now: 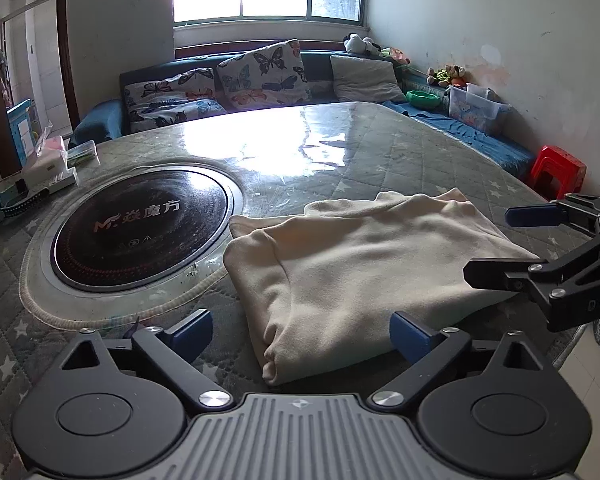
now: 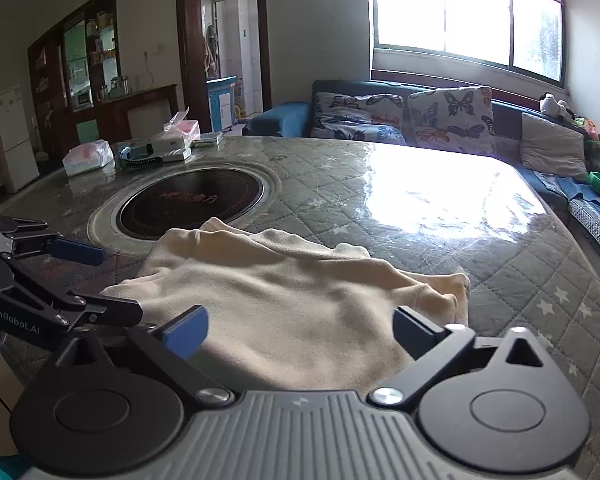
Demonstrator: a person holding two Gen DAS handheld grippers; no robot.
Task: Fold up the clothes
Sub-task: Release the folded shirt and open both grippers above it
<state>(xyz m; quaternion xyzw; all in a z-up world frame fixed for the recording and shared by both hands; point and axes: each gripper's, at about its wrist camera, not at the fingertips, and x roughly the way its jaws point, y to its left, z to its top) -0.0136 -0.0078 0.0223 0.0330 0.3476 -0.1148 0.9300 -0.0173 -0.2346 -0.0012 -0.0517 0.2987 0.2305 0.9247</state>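
- Left gripper (image 1: 302, 334), closest in the left wrist view: jaws spread wide, blue pads on either side of the near corner of the garment, neither pad pressing on cloth. Nothing held.
- Right gripper (image 2: 300, 330), closest in the right wrist view: same story, jaws wide apart, pads clear of the fabric at its near edge. Nothing held.
- Each gripper also shows in the other's view, at the frame edge, jaws apart, at opposite ends of the garment's near edge.
- Cream garment (image 1: 364, 264): folded into a rough rectangle, lying flat on the table (image 1: 440, 148) near its front edge. Left fold edge rounded and doubled; a few loose layers stick out at the far side.
- The garment's far left corner lies just beside the rim of the round black induction cooktop (image 1: 140, 224) set into the table; in the right wrist view it looks to overlap the rim a little, can't tell for sure.
- Table surface: quilted grey cover with stars under a glossy clear sheet, strong window glare on the far half.
- Far left corner of the table: tissue pack (image 2: 88, 156), white box (image 1: 48, 172), blue wristband (image 1: 12, 204), well apart from the garment.
- Behind the table: sofa with butterfly cushions (image 1: 260, 76); red stool (image 1: 558, 172) at right.
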